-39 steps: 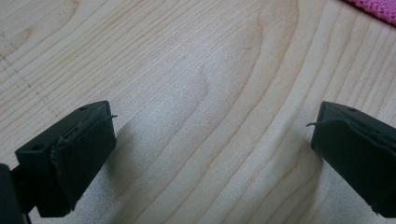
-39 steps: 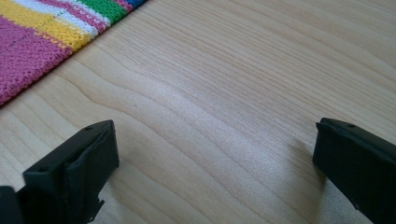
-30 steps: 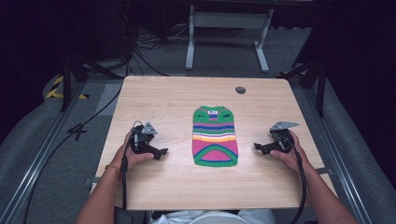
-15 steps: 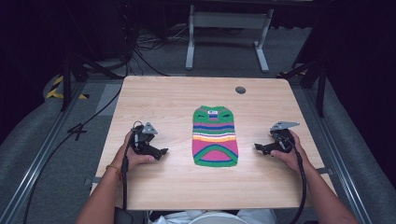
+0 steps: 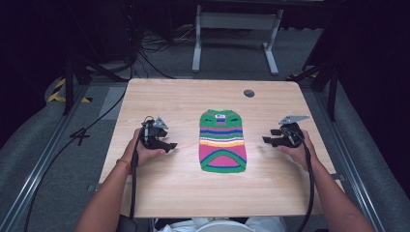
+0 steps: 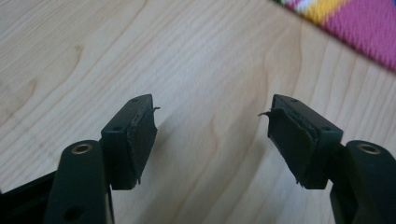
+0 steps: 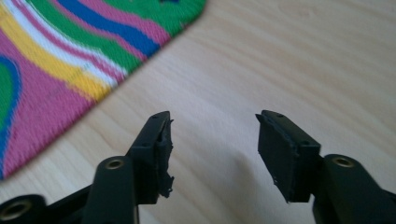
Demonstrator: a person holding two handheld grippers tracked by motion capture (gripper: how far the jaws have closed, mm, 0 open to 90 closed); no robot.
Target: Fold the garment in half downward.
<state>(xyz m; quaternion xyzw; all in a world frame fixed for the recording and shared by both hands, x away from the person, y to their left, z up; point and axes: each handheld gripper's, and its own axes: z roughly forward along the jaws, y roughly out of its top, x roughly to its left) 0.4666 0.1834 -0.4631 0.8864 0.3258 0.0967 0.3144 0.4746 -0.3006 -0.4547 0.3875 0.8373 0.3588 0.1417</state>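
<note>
**High view: two hand-held grippers flanking a striped knit garment**

Item 1. Left gripper (image 5: pixel 170 145), held in the person's left hand (image 5: pixel 145 152), low over the table (image 5: pixel 159 193) just left of centre. Jaws point toward the garment. They have just been closing and now stand partly apart with nothing between them; in the left gripper view bare wood shows through the gap between the two black pads (image 6: pixel 140 140). Cable trails back along the forearm toward the table's near edge.

Item 2. Right gripper (image 5: pixel 267 140), held in the person's right hand (image 5: pixel 297 147), at the table's right side. Jaws point toward the garment. They too have just been closing and stand partly apart, empty; the right gripper view shows wood grain between the pads (image 7: pixel 280 154), one pad frayed at its lower edge. Grey three-cornered plate on top; cable runs back over the wrist.

Item 3. Striped knit garment (image 5: pixel 222 141), small, sleeveless, lying flat at the table's centre between the two grippers and apart from both. Green neck end farther from the person; bands of blue, pink, yellow and white; pink and green arch at the near end. A corner of it shows at the top right of the left gripper view (image 6: pixel 355 23) and across the upper left of the right gripper view (image 7: pixel 60 60).

Item 4. Table, light wood, with a round dark grommet (image 5: pixel 249 93) near its far edge.
</note>
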